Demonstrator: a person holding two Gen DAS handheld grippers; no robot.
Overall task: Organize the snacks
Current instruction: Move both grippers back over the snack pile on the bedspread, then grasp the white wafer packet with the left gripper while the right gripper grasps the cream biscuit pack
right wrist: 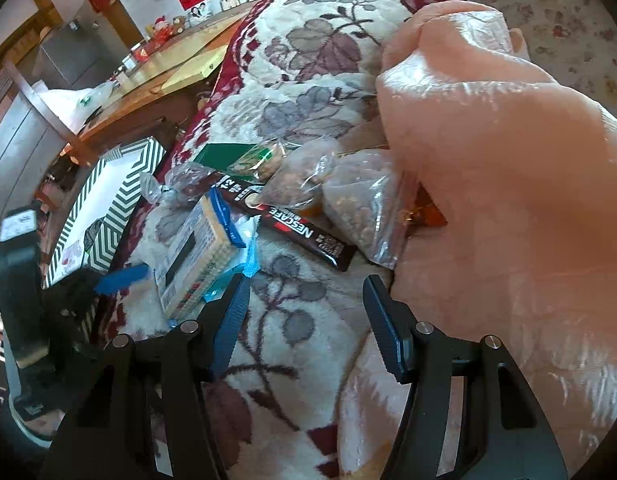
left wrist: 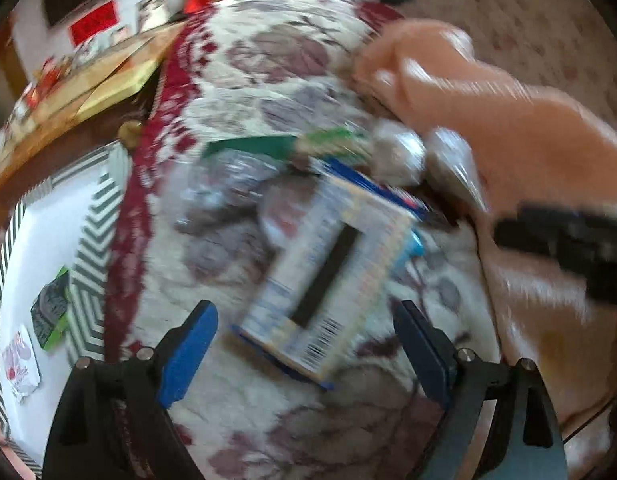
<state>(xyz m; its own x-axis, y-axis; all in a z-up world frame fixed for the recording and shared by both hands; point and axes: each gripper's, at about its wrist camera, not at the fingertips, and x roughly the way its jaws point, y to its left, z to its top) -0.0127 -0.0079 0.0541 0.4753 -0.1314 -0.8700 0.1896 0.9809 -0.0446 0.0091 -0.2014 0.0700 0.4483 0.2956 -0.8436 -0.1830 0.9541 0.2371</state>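
Observation:
A pile of snacks lies on a floral blanket (right wrist: 308,52). In the blurred left wrist view my left gripper (left wrist: 306,344) is open, its jaws on either side of the near end of a cracker box (left wrist: 328,276); I cannot tell if they touch it. The same box (right wrist: 196,248) shows in the right wrist view, with a dark Nescafe stick pack (right wrist: 292,226), clear bags of nuts (right wrist: 364,208) and a green packet (right wrist: 248,158). My right gripper (right wrist: 306,300) is open and empty over the blanket, just in front of the pile.
A white tray with a green chevron rim (left wrist: 96,216) lies left of the blanket and holds two small packets (left wrist: 52,312); it also shows in the right wrist view (right wrist: 124,200). A peach cloth (right wrist: 508,160) is bunched on the right. A wooden table (right wrist: 148,96) stands behind.

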